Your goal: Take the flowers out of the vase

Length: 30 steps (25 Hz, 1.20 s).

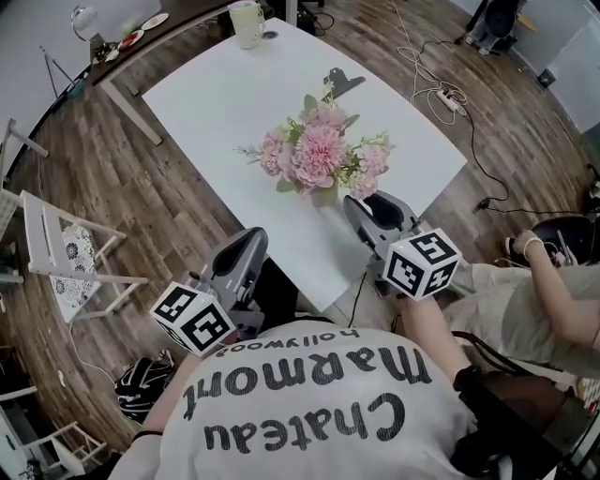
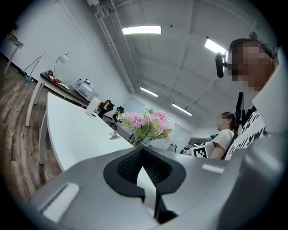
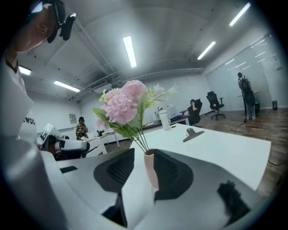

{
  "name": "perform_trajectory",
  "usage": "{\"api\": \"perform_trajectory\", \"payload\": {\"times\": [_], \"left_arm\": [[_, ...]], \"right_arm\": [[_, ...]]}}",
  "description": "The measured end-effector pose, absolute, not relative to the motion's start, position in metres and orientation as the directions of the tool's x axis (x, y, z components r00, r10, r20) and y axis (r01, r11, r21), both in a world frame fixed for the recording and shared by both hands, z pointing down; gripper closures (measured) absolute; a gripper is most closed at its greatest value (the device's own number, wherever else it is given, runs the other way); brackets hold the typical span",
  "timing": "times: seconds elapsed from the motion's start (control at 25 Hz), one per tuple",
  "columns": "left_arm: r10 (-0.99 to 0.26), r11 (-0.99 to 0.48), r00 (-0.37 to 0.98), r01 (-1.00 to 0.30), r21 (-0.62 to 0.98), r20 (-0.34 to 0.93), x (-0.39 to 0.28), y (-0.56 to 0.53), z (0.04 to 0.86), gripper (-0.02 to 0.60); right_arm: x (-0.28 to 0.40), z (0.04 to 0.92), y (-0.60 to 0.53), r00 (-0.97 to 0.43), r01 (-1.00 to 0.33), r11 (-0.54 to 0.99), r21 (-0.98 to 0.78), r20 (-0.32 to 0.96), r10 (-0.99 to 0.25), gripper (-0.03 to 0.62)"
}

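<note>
Left tool (image 1: 251, 242) and right tool (image 1: 367, 202) reach forward, jaws apart.

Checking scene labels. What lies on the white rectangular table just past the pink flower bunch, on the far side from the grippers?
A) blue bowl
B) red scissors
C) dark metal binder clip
C: a dark metal binder clip lies on the white rectangular table beyond the pink flower bunch.

White table (image 1: 234, 103) with vase (image 3: 150, 170), clip (image 1: 343, 82), jug (image 1: 247, 25)
</note>
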<state>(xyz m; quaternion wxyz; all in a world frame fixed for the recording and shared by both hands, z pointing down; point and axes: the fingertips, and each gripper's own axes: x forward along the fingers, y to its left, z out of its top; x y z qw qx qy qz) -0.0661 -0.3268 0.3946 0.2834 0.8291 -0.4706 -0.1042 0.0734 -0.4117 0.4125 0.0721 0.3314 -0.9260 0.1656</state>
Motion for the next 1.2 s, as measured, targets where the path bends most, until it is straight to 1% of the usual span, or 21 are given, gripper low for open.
{"api": "perform_trajectory", "payload": {"times": [0.2,0.4,0.6,0.64,0.76,0.84,0.92,1.04,1.2], "left_arm": [[-0.829,-0.397,0.548,-0.716,0.574,0.109,-0.07,-0.344,0.406,0.575],[-0.819,-0.404,0.561,-0.711,0.575,0.119,-0.076,-0.369,0.41,0.575],[-0.805,-0.407,0.577,-0.707,0.578,0.14,-0.072,-0.375,0.419,0.575],[-0.8,-0.412,0.584,-0.705,0.577,0.141,-0.071,-0.374,0.421,0.575],[-0.787,-0.422,0.599,-0.699,0.577,0.15,-0.072,-0.37,0.428,0.575],[-0.782,-0.423,0.604,-0.695,0.582,0.154,-0.072,-0.372,0.431,0.575],[-0.777,-0.427,0.61,-0.691,0.584,0.154,-0.072,-0.377,0.432,0.575],[-0.771,-0.434,0.618,-0.686,0.584,0.153,-0.068,-0.385,0.431,0.575],[-0.767,-0.443,0.625,-0.681,0.583,0.147,-0.061,-0.396,0.426,0.575]], "right_arm": [[0.055,0.42,-0.425,-0.773,-0.63,0.75,-0.202,0.25,-0.583,0.433],[0.033,0.418,-0.441,-0.771,-0.622,0.774,-0.118,0.264,-0.58,0.421],[0.029,0.415,-0.448,-0.773,-0.629,0.765,-0.138,0.216,-0.597,0.422],[0.029,0.415,-0.447,-0.777,-0.625,0.767,-0.146,0.203,-0.595,0.43],[0.027,0.417,-0.444,-0.781,-0.623,0.766,-0.159,0.182,-0.597,0.513],[0.027,0.419,-0.446,-0.78,-0.625,0.764,-0.163,0.178,-0.6,0.523],[0.028,0.418,-0.45,-0.779,-0.626,0.763,-0.162,0.176,-0.602,0.554],[0.032,0.413,-0.455,-0.777,-0.629,0.761,-0.157,0.163,-0.608,0.568],[0.043,0.393,-0.466,-0.774,-0.632,0.753,-0.182,0.108,-0.624,0.574]]}}
